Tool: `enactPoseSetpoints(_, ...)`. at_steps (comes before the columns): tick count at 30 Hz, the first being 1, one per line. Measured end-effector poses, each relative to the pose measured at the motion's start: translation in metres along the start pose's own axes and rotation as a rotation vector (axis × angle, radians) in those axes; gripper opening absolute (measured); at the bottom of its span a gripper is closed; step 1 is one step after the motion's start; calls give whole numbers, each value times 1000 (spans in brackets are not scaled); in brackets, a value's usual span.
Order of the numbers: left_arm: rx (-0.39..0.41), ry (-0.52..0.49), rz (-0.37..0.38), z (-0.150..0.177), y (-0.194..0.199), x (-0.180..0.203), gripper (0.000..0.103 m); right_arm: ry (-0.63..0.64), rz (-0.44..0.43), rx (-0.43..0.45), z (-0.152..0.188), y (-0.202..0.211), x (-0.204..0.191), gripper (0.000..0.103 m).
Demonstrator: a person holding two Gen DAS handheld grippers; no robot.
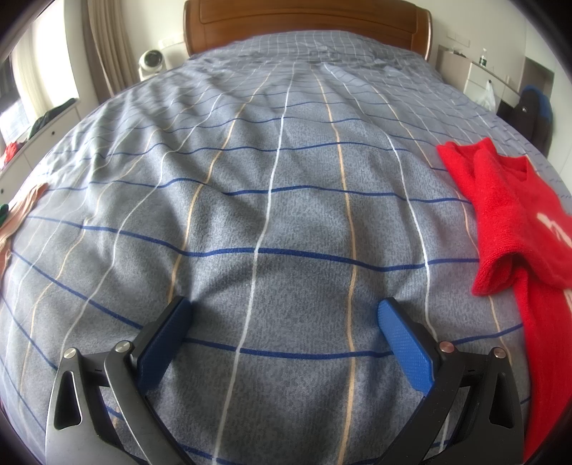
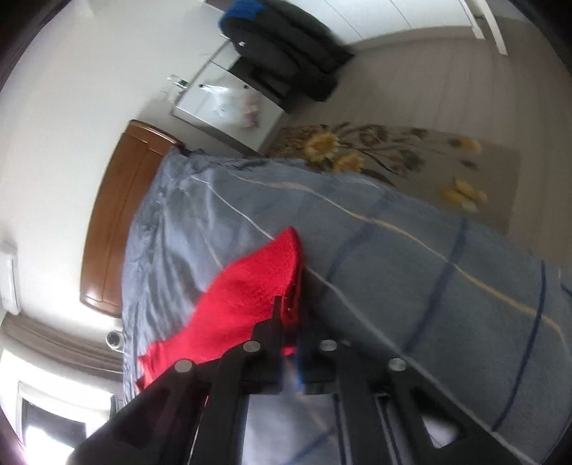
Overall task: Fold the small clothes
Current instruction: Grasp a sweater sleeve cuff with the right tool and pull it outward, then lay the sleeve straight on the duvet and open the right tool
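A small red knitted garment with white markings lies on the right side of the checked grey-blue bedspread, one sleeve folded over. My left gripper is open and empty, low over the bedspread, left of the garment. In the right wrist view, which is rolled sideways and blurred, my right gripper is shut on the red garment, pinching its edge and holding it above the bedspread.
A wooden headboard stands at the far end. A pinkish cloth lies at the left edge. Drawers stand left, a white cabinet and dark clothes right. A flowered rug lies beside the bed.
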State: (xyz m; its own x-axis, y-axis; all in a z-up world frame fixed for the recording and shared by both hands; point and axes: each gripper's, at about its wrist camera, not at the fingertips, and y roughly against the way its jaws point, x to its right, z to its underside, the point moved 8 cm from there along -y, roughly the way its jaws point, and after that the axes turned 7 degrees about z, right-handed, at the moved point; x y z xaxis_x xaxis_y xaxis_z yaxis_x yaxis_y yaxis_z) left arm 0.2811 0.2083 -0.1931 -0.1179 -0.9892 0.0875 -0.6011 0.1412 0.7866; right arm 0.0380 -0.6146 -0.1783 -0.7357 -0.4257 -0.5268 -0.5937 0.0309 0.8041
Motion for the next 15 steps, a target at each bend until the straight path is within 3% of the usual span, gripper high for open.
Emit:
enactPoseSetpoints(3, 0, 0, 0, 0, 0, 0, 103, 90, 70, 13, 1, 3, -11, 2)
enactPoseSetpoints(4, 0, 0, 0, 0, 0, 0, 103, 155, 109, 30, 3, 8, -19, 9)
enactPoseSetpoints(6, 0, 0, 0, 0, 0, 0, 103, 285, 200, 74, 9, 21, -37, 28)
enactPoseSetpoints(8, 0, 0, 0, 0, 0, 0, 103, 453, 311, 162, 25, 45, -64, 69)
enactPoseSetpoints(11, 0, 0, 0, 0, 0, 0, 103, 669, 464, 281, 55, 75, -98, 78)
enactPoseSetpoints(15, 0, 0, 0, 0, 0, 0, 103, 859, 538, 304, 98, 87, -127, 81)
